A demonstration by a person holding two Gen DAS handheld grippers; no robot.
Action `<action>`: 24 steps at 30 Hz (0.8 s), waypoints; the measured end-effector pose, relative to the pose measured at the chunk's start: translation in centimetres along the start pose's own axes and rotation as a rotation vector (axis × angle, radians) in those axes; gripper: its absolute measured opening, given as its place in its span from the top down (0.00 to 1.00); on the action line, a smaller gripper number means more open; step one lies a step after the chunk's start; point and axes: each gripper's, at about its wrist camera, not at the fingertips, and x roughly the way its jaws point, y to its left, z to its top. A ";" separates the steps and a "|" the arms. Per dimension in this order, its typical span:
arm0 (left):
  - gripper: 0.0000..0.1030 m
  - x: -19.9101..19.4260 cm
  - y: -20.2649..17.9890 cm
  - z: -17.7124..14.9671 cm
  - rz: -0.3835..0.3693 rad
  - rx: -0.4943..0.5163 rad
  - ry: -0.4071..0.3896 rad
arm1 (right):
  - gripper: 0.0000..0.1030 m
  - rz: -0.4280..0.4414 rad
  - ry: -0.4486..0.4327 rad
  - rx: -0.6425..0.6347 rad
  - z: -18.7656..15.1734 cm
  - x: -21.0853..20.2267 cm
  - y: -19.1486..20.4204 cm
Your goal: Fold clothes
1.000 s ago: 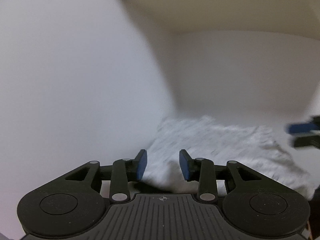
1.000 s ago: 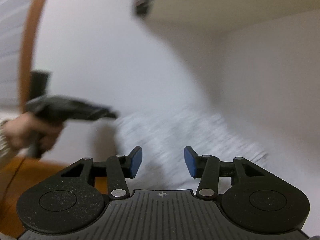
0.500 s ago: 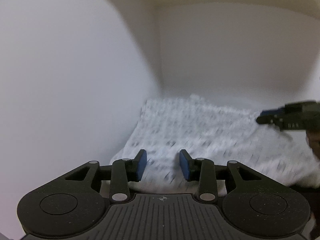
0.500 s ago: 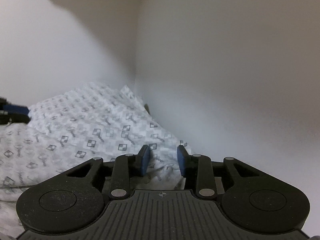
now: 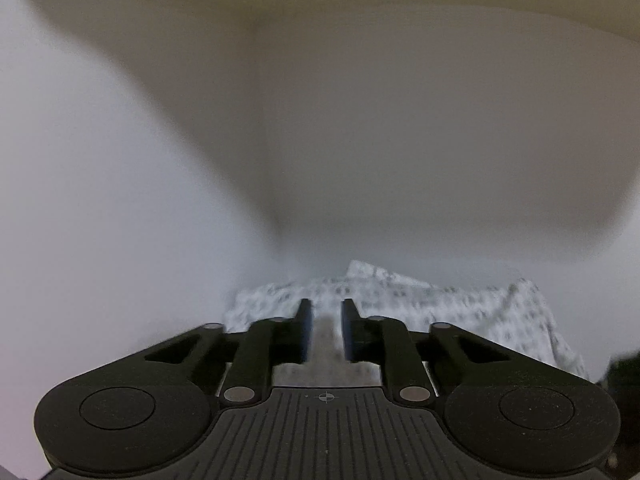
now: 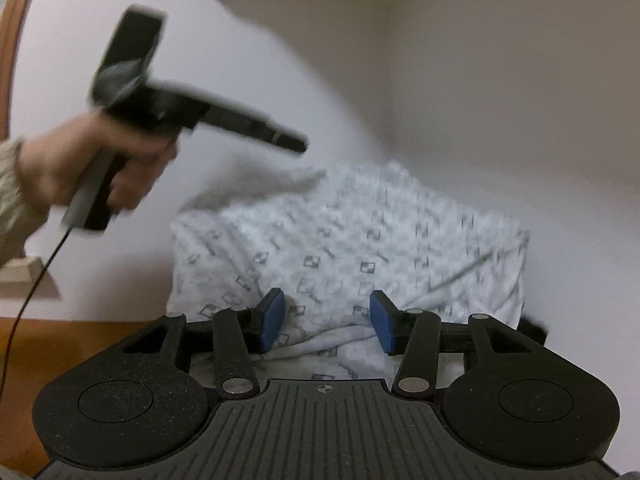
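Observation:
A folded white garment with a small grey square print (image 6: 360, 240) lies on a white shelf floor, pushed into the back corner. My right gripper (image 6: 326, 312) sits low at its near edge, jaws opening wide, cloth beneath them but not pinched. A person's hand (image 6: 92, 164) holds my left gripper (image 6: 294, 144) in the air above the garment's left side. In the left wrist view the garment (image 5: 440, 304) lies below and ahead, blurred. The left gripper (image 5: 324, 308) has closing jaws with a narrow gap and nothing between them.
White walls (image 6: 500, 80) close in the shelf at the back and right, and a pale board (image 5: 320, 0) roofs it. A wooden floor (image 6: 60, 360) shows at lower left, with a brown frame (image 6: 14, 40) at the far left. A black cable (image 6: 36, 276) hangs from the left gripper's handle.
The left gripper has lifted off the garment and its jaws have narrowed. The right gripper has pulled back from the corner to the garment's near edge, and its jaws are wider.

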 end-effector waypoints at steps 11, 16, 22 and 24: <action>0.88 5.7 -0.9 -1.8 0.024 0.123 0.037 | 0.53 -0.011 -0.039 0.003 -0.2 -0.8 -1.0; 0.86 2.7 0.0 -1.2 0.005 0.086 -0.003 | 0.53 -0.052 -0.132 0.010 3.8 -1.3 -2.7; 0.85 -4.7 0.5 -3.8 -0.038 0.026 -0.023 | 0.55 -0.200 -0.008 -0.065 4.9 3.8 -5.1; 0.85 -7.0 0.3 -5.7 -0.051 0.018 -0.033 | 0.53 -0.194 -0.040 -0.060 4.9 2.3 -3.7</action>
